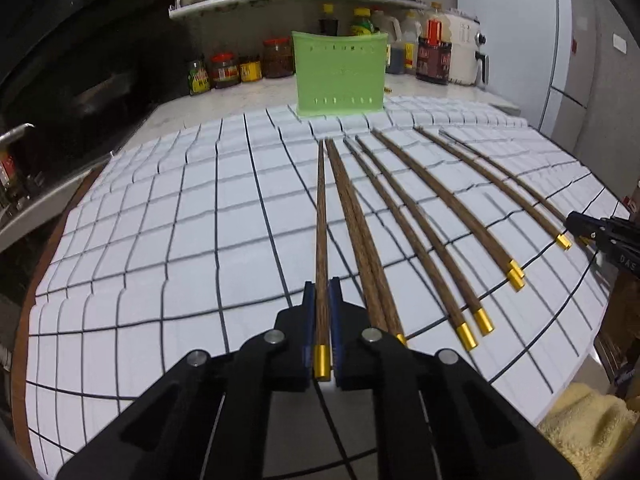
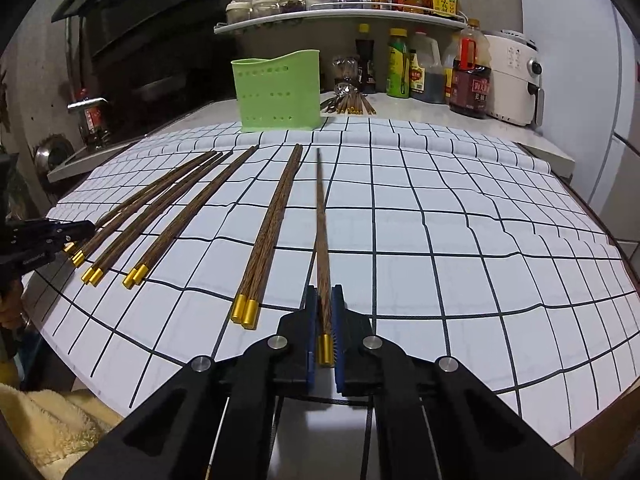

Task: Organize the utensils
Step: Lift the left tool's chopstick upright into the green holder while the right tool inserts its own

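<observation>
Several brown wooden chopsticks with gold end caps lie fanned on a white grid-patterned mat (image 1: pixel 160 220). My left gripper (image 1: pixel 322 292) is shut on one chopstick (image 1: pixel 321 216) near its gold cap; the stick points toward a green perforated utensil holder (image 1: pixel 339 74). A pair of chopsticks (image 1: pixel 360 232) lies just to its right. My right gripper (image 2: pixel 323 300) is shut on another chopstick (image 2: pixel 321 216) at the right end of the row, with a pair (image 2: pixel 272 224) on its left. The green holder (image 2: pixel 280 94) stands upright at the mat's far edge.
Sauce bottles and jars (image 1: pixel 240 70) line the counter behind the holder, under a curved shelf (image 2: pixel 340 14). A white appliance (image 2: pixel 512 80) stands at back right. More utensils (image 2: pixel 348 102) lie behind the holder. A stove area (image 2: pixel 120 80) is on the left. A yellow towel (image 1: pixel 588 428) lies below the table edge.
</observation>
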Tool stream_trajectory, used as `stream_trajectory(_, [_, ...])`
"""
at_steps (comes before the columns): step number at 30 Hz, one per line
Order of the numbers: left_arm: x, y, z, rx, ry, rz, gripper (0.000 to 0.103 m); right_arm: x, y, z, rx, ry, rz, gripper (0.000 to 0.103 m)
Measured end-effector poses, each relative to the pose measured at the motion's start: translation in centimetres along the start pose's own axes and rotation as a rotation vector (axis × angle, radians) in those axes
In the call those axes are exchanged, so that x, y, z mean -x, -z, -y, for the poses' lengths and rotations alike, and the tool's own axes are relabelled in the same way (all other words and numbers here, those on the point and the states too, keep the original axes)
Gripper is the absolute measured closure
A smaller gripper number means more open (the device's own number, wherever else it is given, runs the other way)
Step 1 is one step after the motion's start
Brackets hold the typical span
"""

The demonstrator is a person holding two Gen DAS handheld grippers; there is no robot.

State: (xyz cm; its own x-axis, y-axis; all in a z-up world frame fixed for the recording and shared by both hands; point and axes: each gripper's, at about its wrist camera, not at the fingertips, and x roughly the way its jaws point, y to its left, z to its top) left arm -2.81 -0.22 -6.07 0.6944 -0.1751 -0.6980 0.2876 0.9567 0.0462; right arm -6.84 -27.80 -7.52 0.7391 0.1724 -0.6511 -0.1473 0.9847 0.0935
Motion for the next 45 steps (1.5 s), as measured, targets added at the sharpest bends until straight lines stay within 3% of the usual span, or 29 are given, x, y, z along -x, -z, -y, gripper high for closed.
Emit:
stream_trajectory(7, [3.5, -3.2, -0.5, 0.014, -0.022, 0.155, 0.096, 2.6, -3.4, 0.2, -0.055, -0.036, 0.079, 0.096])
stream_trajectory(16, [8.9, -9.1, -2.2, 0.076, -0.001, 0.367, 0.096, 7.7, -11.0, 0.9, -0.095, -0.038, 0.257, 0.096])
stream_trajectory(21, [10.7, -10.3, -3.0, 0.107, 0.01, 0.429, 0.096, 9.2, -14.9, 0.5, -0.068, -0.021, 0.317, 0.096])
stream_trajectory(36, [10.1, -10.4, -3.9, 0.119, 0.027, 0.405, 0.096, 6.7, -17.8, -0.6, -0.018, 0.012, 0.277, 0.096])
stream_trajectory(45, [8.3, -10.5, -3.2, 0.092, 0.023, 0.306, 0.096, 6.1, -17.3, -1.2, 0.007, 0.03, 0.25, 0.095])
